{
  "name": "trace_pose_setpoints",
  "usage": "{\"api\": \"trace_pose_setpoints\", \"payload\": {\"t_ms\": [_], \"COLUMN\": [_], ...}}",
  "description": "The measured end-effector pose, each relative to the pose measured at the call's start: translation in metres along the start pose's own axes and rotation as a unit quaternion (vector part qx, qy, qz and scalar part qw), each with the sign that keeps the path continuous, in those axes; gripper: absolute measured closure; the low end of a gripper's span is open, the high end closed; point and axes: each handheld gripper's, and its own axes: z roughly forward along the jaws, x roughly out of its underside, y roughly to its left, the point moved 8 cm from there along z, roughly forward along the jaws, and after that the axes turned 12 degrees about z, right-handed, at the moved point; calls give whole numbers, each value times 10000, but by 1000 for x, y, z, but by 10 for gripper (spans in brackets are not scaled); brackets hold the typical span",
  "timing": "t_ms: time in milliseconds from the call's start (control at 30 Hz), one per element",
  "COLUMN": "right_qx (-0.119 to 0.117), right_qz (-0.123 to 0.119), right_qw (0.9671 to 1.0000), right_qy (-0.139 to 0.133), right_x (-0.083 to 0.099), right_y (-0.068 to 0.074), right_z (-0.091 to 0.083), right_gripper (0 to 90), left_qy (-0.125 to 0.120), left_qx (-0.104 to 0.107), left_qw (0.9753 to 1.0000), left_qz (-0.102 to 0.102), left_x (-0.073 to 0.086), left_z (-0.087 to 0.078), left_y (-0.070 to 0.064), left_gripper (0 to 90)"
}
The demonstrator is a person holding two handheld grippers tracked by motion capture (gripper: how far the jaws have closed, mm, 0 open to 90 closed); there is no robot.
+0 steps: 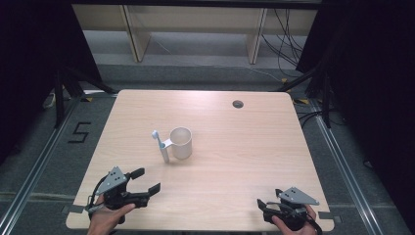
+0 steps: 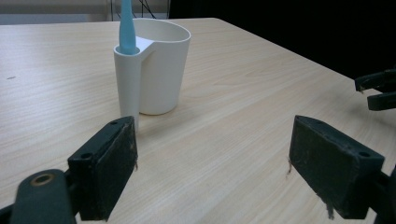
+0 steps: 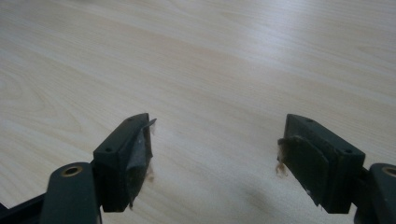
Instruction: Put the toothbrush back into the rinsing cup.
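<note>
A white cup (image 1: 181, 142) stands upright near the middle of the table, with a side tube holding a light blue toothbrush (image 1: 159, 141). In the left gripper view the cup (image 2: 159, 70) and toothbrush (image 2: 126, 28) sit straight ahead, beyond the jaws. My left gripper (image 1: 147, 180) is open at the front left, empty, pointing toward the cup. My right gripper (image 1: 266, 203) is open at the front right, low over bare wood; its jaws (image 3: 215, 158) hold nothing. The right gripper's jaw tips (image 2: 376, 88) show at the far right of the left gripper view.
The light wooden table (image 1: 244, 147) has a round cable hole (image 1: 238, 104) at its back right. Grey floor with a "5" marking (image 1: 80, 132) lies to the left. Wooden shelf legs and cables stand behind the table.
</note>
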Motion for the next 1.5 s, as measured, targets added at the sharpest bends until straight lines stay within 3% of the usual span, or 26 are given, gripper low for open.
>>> {"api": "trace_pose_setpoints", "payload": {"t_ms": [300, 800, 1000, 1100, 1433, 1467, 1500], "right_qx": [-10, 11, 25, 10, -20, -22, -21], "right_qz": [16, -13, -26, -28, 23, 27, 30], "right_qw": [10000, 10000, 10000, 10000, 10000, 10000, 10000], "right_qy": [-21, -19, -22, -58, -22, -19, -12], "right_x": [0, 0, 0, -1, 0, 0, 0], "right_y": [0, 0, 0, 1, 2, 2, 2], "right_z": [0, 0, 0, 0, 1, 1, 1], "right_gripper": [253, 253, 253, 252, 252, 252, 252], "left_qy": [173, 396, 646, 665, 742, 853, 755], "left_qx": [68, 255, 191, 81, 146, 116, 155], "left_qw": [9998, 9986, 9974, 9976, 9970, 9961, 9969], "left_qz": [12, 220, 258, 170, 135, 189, 175], "left_x": [8, 20, 31, 34, 41, 42, 42], "left_z": [-7, -19, -25, -27, -34, -37, -36], "left_y": [-8, -27, -31, -31, -40, -41, -42], "left_gripper": [147, 147, 147, 147, 147, 147, 147]}}
